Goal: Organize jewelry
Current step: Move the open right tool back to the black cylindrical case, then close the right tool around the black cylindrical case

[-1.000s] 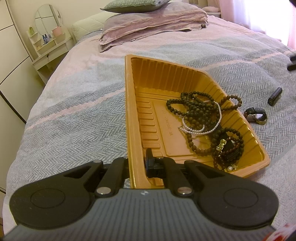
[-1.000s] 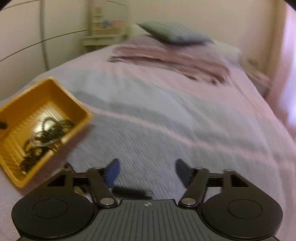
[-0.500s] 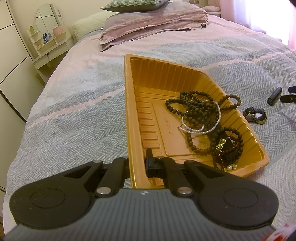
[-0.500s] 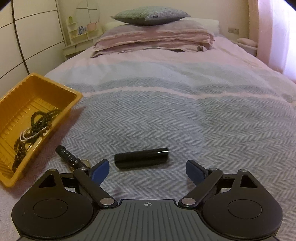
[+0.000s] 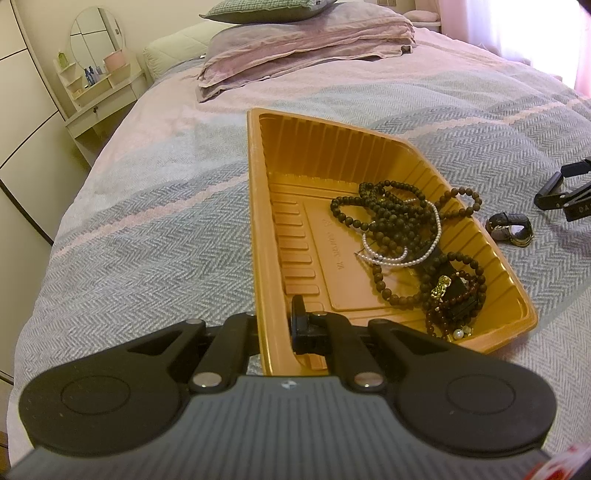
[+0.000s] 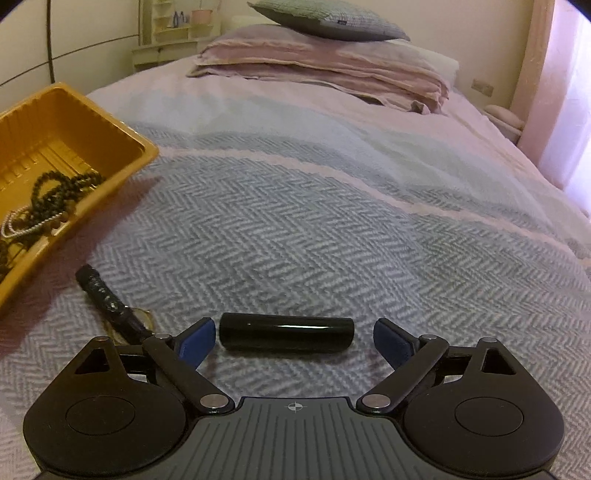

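The left tool (image 5: pixel 275 325) is pressed together on the near rim of the yellow tray (image 5: pixel 258 206), one finger outside the wall and the other inside it. The tray rests on the bed (image 5: pixel 147 221), which is covered in a grey and pink herringbone spread. Inside the tray, toward its right side, lies a tangle of dark bead strings (image 5: pixel 391 218) with a white pearl string (image 5: pixel 402 254) looped through them, and nearer the front corner a heap of reddish-brown beads with a small gold charm (image 5: pixel 441 288). Just outside the tray's right wall a watch (image 5: pixel 511 229) lies on the bed.

The right tool (image 6: pixel 293 341) is spread wide, its jaws having just been opening, and its blue pads (image 6: pixel 195 341) stand at either end of a black tube (image 6: pixel 286 332) that lies crosswise on the bed between them, untouched by either pad. To the left of that tube the watch's dark strap (image 6: pixel 103 295) stretches toward the tray, its near end hidden behind the tool's left finger. The tray (image 6: pixel 110 122) sits farther left, apart from the tube. At the head of the bed, folded pink bedding (image 6: pixel 332 70) carries a grey-green pillow (image 6: pixel 325 22).
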The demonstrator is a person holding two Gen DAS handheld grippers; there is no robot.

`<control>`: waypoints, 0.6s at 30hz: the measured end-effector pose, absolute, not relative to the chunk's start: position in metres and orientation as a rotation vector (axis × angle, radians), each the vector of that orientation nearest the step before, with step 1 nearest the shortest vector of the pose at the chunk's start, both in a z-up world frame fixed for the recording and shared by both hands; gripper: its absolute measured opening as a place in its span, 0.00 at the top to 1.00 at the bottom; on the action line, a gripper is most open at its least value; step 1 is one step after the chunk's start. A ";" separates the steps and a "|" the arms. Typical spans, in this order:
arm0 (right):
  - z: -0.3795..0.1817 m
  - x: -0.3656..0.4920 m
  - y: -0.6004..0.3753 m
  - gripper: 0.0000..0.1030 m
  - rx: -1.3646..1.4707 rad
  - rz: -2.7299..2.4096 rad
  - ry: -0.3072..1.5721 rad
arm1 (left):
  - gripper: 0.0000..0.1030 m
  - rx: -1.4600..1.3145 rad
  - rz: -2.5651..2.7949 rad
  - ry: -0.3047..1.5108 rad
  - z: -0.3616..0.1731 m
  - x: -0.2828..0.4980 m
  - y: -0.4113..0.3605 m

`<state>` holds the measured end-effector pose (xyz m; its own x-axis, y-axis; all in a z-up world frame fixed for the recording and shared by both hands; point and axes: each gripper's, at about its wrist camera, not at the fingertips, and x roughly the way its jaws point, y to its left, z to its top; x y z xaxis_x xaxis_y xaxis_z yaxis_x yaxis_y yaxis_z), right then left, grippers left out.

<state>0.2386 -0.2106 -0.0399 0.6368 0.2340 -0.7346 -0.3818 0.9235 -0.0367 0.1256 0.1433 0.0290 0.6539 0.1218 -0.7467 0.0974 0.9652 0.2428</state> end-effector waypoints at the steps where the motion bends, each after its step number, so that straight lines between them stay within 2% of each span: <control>1: -0.041 0.239 -0.210 0.11 -0.193 0.355 0.808 | 0.96 0.273 0.014 0.861 0.029 0.126 0.144; 18: -0.040 0.229 -0.215 0.11 -0.179 0.361 0.728 | 0.96 0.274 0.014 0.860 0.029 0.126 0.144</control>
